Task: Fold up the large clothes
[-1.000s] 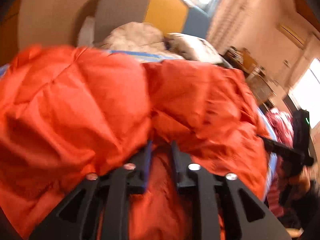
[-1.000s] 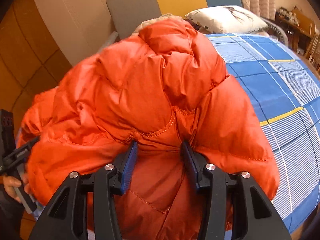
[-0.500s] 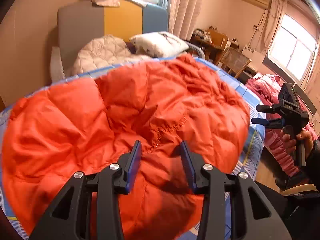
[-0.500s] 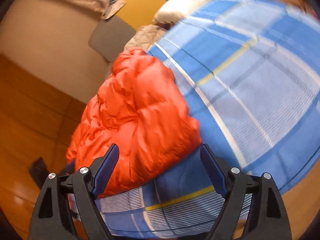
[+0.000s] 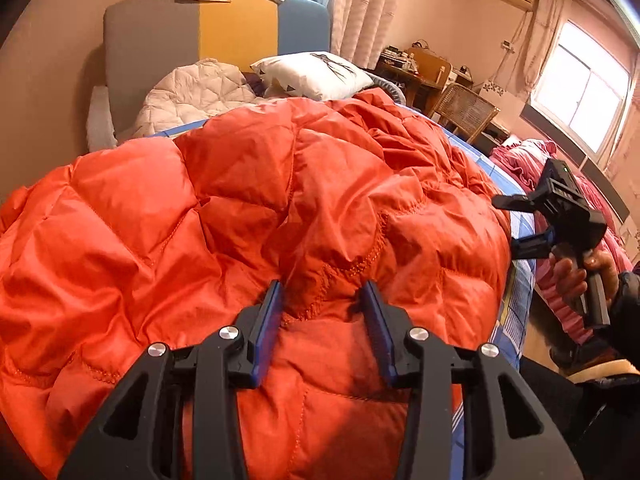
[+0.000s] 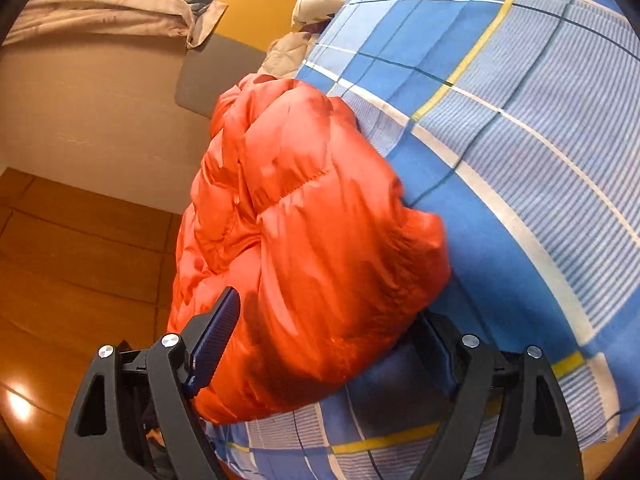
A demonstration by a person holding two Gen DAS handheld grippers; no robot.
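An orange quilted down jacket (image 5: 248,216) lies bunched on the blue plaid bed sheet (image 6: 500,128). My left gripper (image 5: 322,292) sits low over the jacket's near part, its jaws partly apart with a seamed fold of fabric between them, not pinched. My right gripper (image 6: 332,320) is open wide around the jacket's bulging end (image 6: 312,240) near the bed edge. The right gripper also shows at the far right of the left wrist view (image 5: 560,216), held in a hand beside the jacket.
A grey, yellow and blue headboard (image 5: 216,36), a white quilt (image 5: 192,92) and a white pillow (image 5: 316,76) lie at the bed's head. A desk and wicker chair (image 5: 464,112) stand beyond. A pink bedspread (image 5: 560,184) is to the right. Wooden floor (image 6: 80,260) lies left of the bed.
Both grippers let go of the jacket and opened. The right gripper swung out to the bed's side and now brackets the jacket's end. The jacket settled onto the bed.
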